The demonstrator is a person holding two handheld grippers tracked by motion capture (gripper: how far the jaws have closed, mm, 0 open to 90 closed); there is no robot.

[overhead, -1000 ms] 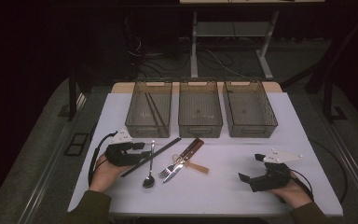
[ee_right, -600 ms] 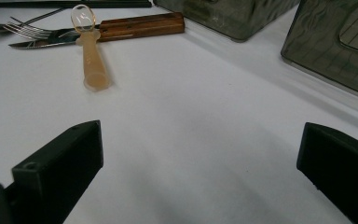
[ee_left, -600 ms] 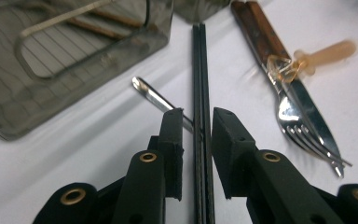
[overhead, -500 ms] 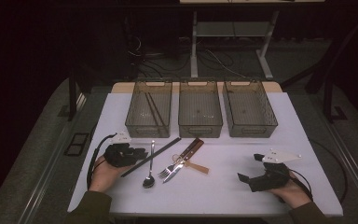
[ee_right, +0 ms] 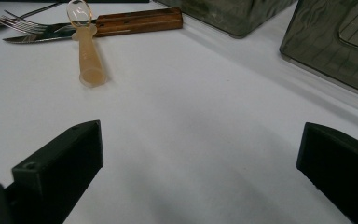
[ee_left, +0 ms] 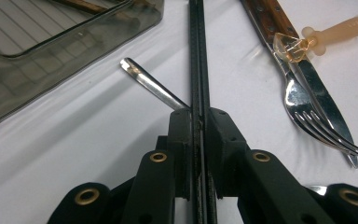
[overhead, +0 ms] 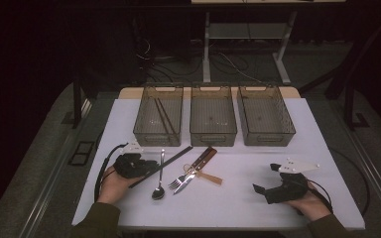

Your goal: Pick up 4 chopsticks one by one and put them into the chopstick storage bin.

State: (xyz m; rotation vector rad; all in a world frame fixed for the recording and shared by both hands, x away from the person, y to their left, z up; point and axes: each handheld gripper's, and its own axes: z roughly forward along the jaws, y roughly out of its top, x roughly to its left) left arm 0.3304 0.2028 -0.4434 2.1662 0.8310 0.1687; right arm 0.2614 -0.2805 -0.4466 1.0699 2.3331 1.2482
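On the table (overhead: 238, 198), left claw (ee_left: 199, 122), jaws just closing, clamps black chopsticks (ee_left: 198, 56); right claw (ee_right: 200, 158) idles released; cutlery remains unsorted.

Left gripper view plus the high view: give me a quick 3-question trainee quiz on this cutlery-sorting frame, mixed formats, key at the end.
1. True or false: the left gripper has its jaws closed on the black chopsticks.
2. Multiple choice: which bin already holds something? A) left bin B) middle bin C) right bin
3. Short answer: what is the right gripper holding?

Key
1. True. In the left gripper view the pads press on the dark sticks, and the jaws have just been closing.
2. A. Dark sticks lie in it; the other two look empty.
3. Nothing. Its jaws stand wide apart over bare table.
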